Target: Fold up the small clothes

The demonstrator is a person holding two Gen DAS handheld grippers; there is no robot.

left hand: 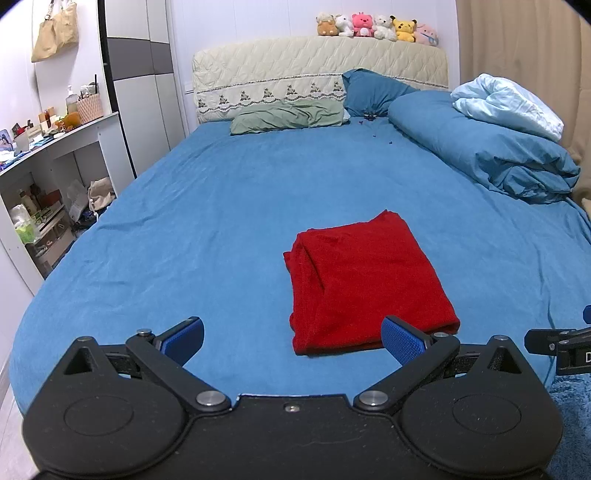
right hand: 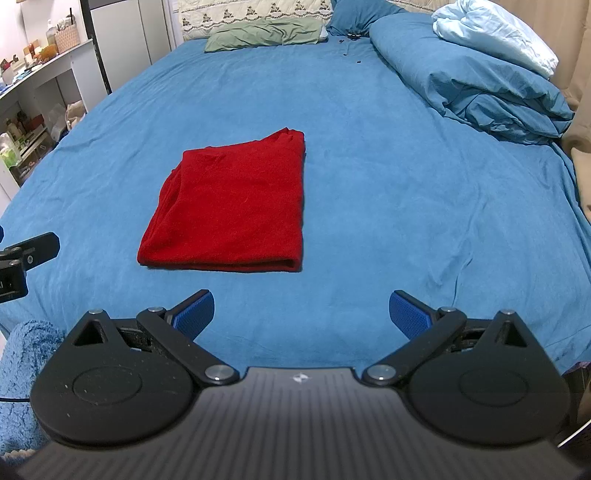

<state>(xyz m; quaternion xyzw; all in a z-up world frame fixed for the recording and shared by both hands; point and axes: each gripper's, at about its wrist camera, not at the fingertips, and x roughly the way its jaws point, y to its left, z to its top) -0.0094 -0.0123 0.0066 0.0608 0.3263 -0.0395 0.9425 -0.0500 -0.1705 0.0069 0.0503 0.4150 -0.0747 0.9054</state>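
Note:
A red garment (left hand: 365,280) lies folded into a flat rectangle on the blue bed sheet (left hand: 207,221). It also shows in the right wrist view (right hand: 232,206). My left gripper (left hand: 293,341) is open and empty, held just short of the garment's near edge, its right pad in front of the near right corner. My right gripper (right hand: 301,317) is open and empty, held back from the garment's near edge and a little to its right. Neither gripper touches the cloth.
A bunched blue duvet (left hand: 491,147) with a pale blue blanket (left hand: 509,105) lies at the right. Pillows (left hand: 288,116) sit by the headboard, with plush toys (left hand: 376,27) on top. A cluttered white shelf unit (left hand: 55,166) stands left of the bed. A fluffy blue textile (right hand: 22,376) hangs at the near edge.

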